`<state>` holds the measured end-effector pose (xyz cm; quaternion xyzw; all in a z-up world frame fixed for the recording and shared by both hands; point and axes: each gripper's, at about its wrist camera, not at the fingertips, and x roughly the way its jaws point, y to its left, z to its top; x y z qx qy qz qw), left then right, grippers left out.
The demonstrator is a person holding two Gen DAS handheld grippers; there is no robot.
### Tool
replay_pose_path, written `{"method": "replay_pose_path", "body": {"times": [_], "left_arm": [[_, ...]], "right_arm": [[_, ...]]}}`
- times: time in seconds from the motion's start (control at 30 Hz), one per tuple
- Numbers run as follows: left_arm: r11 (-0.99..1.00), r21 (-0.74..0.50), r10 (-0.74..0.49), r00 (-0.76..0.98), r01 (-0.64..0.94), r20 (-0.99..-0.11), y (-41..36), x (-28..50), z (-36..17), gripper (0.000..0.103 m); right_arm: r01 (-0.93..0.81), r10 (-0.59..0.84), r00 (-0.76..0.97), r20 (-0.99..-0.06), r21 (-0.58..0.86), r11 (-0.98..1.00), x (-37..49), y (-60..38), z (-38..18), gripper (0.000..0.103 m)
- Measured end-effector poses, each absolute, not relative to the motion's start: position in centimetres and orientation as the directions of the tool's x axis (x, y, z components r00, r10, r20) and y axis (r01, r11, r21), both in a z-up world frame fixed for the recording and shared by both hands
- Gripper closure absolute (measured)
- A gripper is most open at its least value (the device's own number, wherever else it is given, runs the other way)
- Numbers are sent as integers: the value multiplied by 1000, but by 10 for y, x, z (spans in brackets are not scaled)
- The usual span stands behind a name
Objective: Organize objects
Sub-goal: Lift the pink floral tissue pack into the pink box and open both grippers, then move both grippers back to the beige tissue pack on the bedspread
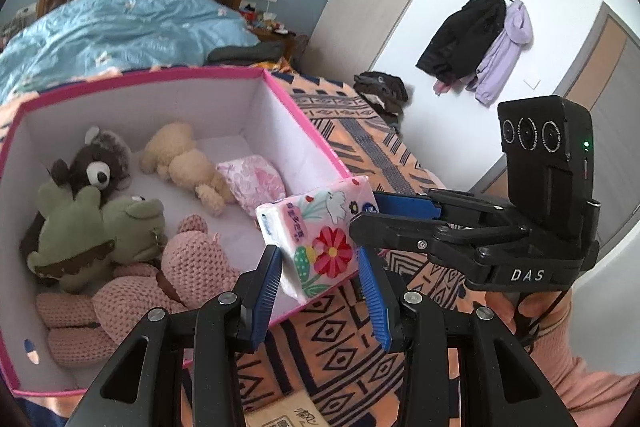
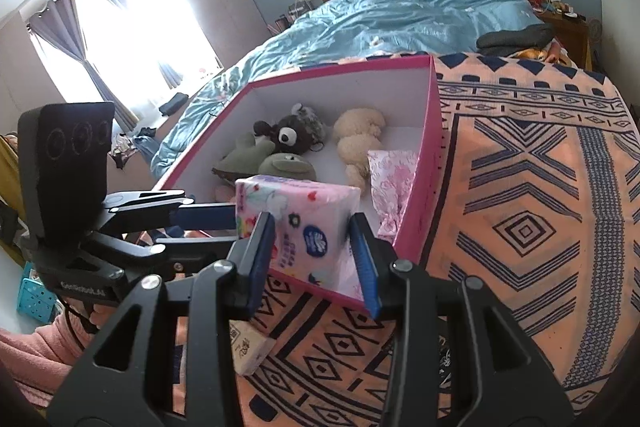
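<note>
A floral tissue pack hangs above the near corner of a pink-rimmed white box on the bed. Both grippers bracket it. My left gripper has its blue pads spread, the pack between them with gaps on both sides. My right gripper also brackets the pack, its pads close to the pack's sides; contact is unclear. In the box lie a brown bear, a green frog, a cream bear, a pink knitted toy and a second pink tissue pack.
The box stands on an orange patterned blanket with a blue duvet behind. A beige tissue pack lies on the blanket below my grippers. Coats hang on the wall at the right.
</note>
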<state>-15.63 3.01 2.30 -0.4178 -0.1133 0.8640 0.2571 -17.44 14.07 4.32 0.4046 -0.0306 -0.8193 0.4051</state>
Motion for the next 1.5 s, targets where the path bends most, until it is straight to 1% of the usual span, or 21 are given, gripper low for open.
{"method": "replay_pose_path", "body": {"times": [0.17, 0.33, 0.47, 0.57, 0.63, 0.7, 0.83, 0.87, 0.9, 0.97, 1.13, 1.23, 1.3, 1.4, 1.5], "left_arm": [[-855, -409, 519, -493, -319, -699, 32, -166, 11, 64], [-864, -405, 503, -495, -299, -709, 30, -170, 6, 64], [-885, -361, 465, -526, -293, -713, 30, -163, 6, 61], [-890, -339, 456, -558, -306, -693, 26, -150, 11, 59], [-889, -324, 457, -580, -325, -674, 23, -139, 15, 54], [-894, -297, 447, -608, -337, -656, 20, -125, 20, 54], [-896, -267, 440, -645, -354, -624, 15, -99, 28, 52], [-898, -260, 437, -653, -355, -618, 13, -91, 28, 46], [-904, -247, 424, -666, -349, -613, 12, -84, 28, 43], [-914, -226, 402, -683, -337, -610, 10, -71, 26, 43], [-925, -229, 378, -668, -304, -641, 3, -54, 8, 43], [-928, -258, 373, -641, -270, -671, -2, -46, -12, 43], [-939, -248, 343, -630, -237, -697, -2, -39, -26, 43], [-935, -282, 355, -601, -216, -716, -4, -33, -42, 43], [-941, -279, 339, -591, -193, -732, -6, -27, -53, 43]], "right_arm": [[637, -658, -354, -665, 343, -690, -177, 134, 38, 61], [626, -642, -378, -667, 327, -708, -177, 133, 37, 60], [629, -637, -396, -662, 310, -713, -172, 136, 39, 60], [631, -647, -398, -650, 318, -707, -166, 141, 38, 58], [635, -660, -396, -638, 329, -699, -161, 144, 38, 57], [642, -675, -395, -623, 338, -688, -153, 147, 37, 54], [664, -701, -398, -592, 341, -665, -135, 151, 36, 52], [668, -704, -404, -584, 338, -663, -130, 152, 37, 49], [675, -713, -399, -577, 341, -654, -125, 152, 37, 45], [688, -729, -388, -563, 349, -636, -114, 152, 35, 43], [706, -728, -352, -588, 344, -619, -95, 144, 18, 43], [705, -734, -308, -606, 373, -603, -88, 138, 1, 43], [700, -730, -281, -623, 388, -599, -85, 133, -11, 43], [692, -729, -236, -642, 416, -590, -81, 126, -29, 43], [688, -719, -214, -661, 420, -591, -77, 120, -40, 43]]}}
